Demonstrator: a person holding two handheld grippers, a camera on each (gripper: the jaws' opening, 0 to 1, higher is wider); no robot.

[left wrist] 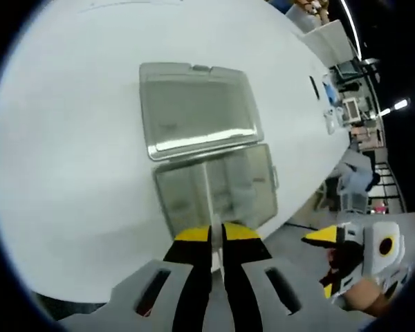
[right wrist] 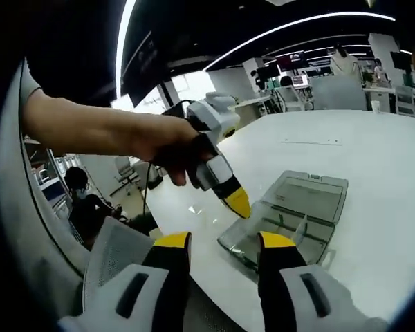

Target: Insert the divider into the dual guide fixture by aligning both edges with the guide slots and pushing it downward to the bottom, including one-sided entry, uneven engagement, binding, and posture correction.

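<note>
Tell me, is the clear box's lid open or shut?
Open: the lid lies flipped back flat on the table, behind the box.

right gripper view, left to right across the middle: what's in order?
Person's bare forearm → hand gripping the left gripper → left gripper's yellow-tipped jaws → clear plastic compartment box with open hinged lid, on the white table.

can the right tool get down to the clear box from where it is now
Probably yes. The right tool stands open just off the table edge, and the clear box lies ahead with its lid flung back. The left tool hangs over the box's near corner and may crowd that side.
</note>
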